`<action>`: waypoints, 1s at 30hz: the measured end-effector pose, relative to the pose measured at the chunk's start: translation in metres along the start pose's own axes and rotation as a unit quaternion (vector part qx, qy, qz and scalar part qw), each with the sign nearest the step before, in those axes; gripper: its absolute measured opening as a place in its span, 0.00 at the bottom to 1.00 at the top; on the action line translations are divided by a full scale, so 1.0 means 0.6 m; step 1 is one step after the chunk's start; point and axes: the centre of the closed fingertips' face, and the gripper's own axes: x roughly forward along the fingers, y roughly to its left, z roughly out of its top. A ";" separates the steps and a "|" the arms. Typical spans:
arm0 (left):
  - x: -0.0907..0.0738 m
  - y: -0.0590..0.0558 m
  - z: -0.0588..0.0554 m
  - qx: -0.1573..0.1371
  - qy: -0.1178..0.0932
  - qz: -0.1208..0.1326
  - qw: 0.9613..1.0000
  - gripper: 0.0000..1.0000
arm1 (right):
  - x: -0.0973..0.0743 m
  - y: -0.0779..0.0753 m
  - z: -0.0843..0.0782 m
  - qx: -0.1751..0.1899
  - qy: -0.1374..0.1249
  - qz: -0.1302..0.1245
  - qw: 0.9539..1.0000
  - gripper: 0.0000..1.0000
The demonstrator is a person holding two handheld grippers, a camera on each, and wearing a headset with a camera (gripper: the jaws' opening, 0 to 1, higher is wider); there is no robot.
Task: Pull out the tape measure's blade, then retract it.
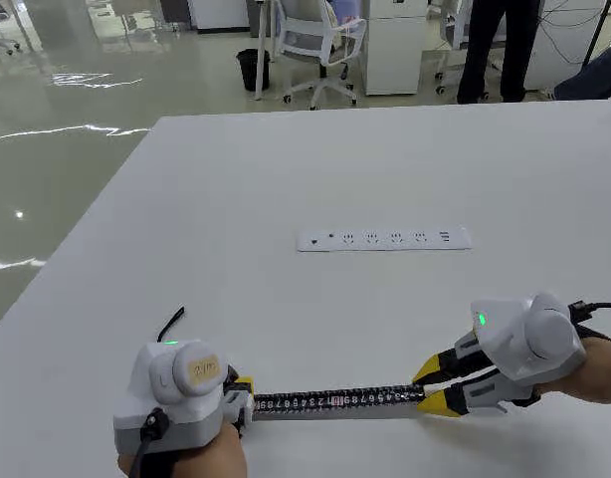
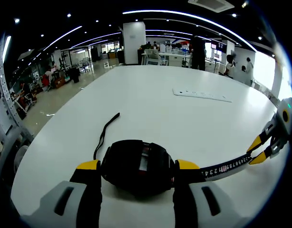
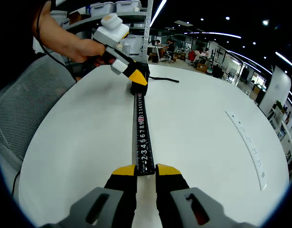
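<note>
Left gripper view: left gripper (image 2: pixel 138 164) clamped on the black tape measure case (image 2: pixel 136 167), held between its yellow-tipped fingers, with the blade (image 1: pixel 335 401) drawn out low over the white table (image 1: pixel 286 169) to the right gripper (image 3: pixel 146 169), whose fingers pinch the blade's end.

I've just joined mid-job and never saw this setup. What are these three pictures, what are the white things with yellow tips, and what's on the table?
No robot here: a person holds a two-jaw gripper in each hand. The head view looks down from their headset; each round view comes from a camera riding on one gripper. The left gripper clamps the black tape measure case; the right gripper pinches the end of its blade, pulled out between them. A power strip lies farther out on the white table.
</note>
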 end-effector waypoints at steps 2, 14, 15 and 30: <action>0.000 0.000 0.000 0.000 0.001 0.001 1.000 0.56 | 0.001 0.000 0.000 0.001 0.000 0.001 1.000 0.14; -0.001 -0.001 -0.002 0.000 0.002 0.000 1.000 0.56 | 0.001 0.002 0.008 -0.001 0.001 0.002 1.000 0.14; -0.001 -0.001 -0.002 -0.001 0.003 0.000 1.000 0.56 | 0.001 0.001 0.009 -0.001 0.000 0.001 1.000 0.14; -0.002 0.000 0.000 0.003 0.006 0.001 1.000 0.56 | 0.005 0.001 0.014 -0.004 0.002 0.003 1.000 0.14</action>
